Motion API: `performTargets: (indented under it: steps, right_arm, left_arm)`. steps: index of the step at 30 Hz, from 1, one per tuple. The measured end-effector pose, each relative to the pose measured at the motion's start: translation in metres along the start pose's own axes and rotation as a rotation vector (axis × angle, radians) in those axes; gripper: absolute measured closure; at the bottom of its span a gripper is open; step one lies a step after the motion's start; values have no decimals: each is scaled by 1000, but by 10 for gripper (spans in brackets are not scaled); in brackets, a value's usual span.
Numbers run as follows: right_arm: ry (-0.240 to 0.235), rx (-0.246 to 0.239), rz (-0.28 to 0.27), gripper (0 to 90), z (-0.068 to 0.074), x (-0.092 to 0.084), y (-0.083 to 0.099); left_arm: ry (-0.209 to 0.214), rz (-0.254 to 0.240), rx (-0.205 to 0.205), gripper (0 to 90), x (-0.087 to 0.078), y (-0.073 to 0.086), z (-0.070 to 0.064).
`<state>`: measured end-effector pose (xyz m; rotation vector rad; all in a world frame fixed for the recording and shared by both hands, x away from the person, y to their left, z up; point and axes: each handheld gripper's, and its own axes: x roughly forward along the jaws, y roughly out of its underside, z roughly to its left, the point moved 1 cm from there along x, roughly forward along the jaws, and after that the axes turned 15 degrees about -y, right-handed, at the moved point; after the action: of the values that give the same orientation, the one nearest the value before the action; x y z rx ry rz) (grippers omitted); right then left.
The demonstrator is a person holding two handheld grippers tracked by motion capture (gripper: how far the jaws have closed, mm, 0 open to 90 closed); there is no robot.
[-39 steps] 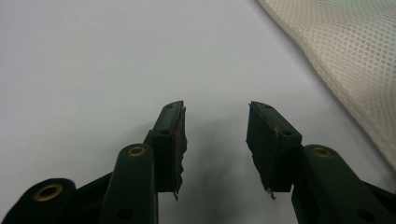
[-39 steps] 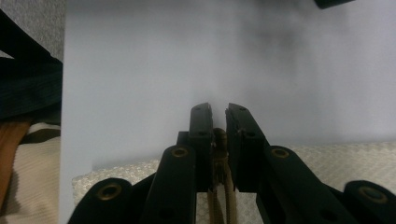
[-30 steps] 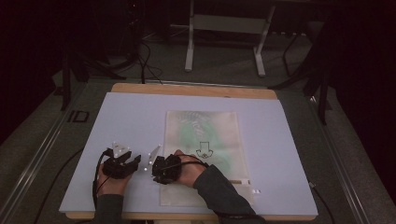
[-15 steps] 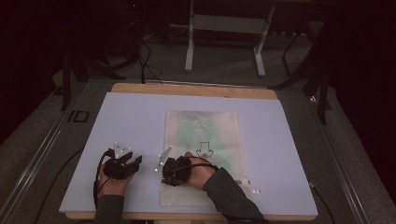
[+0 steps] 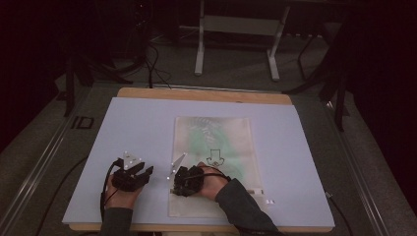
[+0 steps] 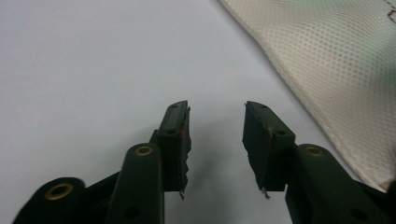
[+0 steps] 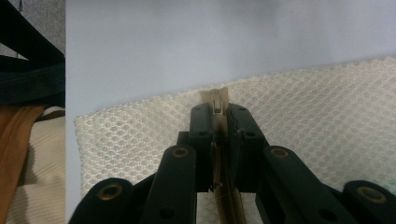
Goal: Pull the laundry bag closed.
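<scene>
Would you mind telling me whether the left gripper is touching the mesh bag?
Apart. In the left gripper view, the left gripper is open over bare table, with a clear strip between its fingers and the mesh bag.

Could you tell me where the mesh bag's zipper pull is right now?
In the right gripper view the zipper pull sits clamped between the right gripper's jaws, at the near left edge of the mesh bag, right of the open left gripper.

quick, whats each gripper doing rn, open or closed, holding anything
Left gripper: open, holding nothing, over the bare table beside the mesh bag.
Right gripper: closed on the mesh bag's zipper pull.
</scene>
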<state>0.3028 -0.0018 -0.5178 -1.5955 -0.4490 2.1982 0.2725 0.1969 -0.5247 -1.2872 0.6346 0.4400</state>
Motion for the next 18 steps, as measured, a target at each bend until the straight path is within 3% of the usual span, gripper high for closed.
performTargets:
  steps: [4, 8, 10, 13, 18]
  right_arm:
    - [13, -8, -1, 817, 0, 0, -1]
    - [11, -1, -4, 816, 0, 1, 0]
    - [13, -3, -3, 816, 0, 1, 0]
    - [19, -7, 2, 815, 1, 2, 0]
    - [29, -10, 11, 815, 2, 2, 0]
  left_arm:
    - [32, 2, 13, 660, -1, 0, -5]
    - [79, 1, 54, 814, -3, -1, -13]
    - [123, 2, 68, 856, -2, -1, -16]
    - [173, 6, 86, 886, -1, -1, -21]
    - [204, 14, 108, 890, -1, -2, -32]
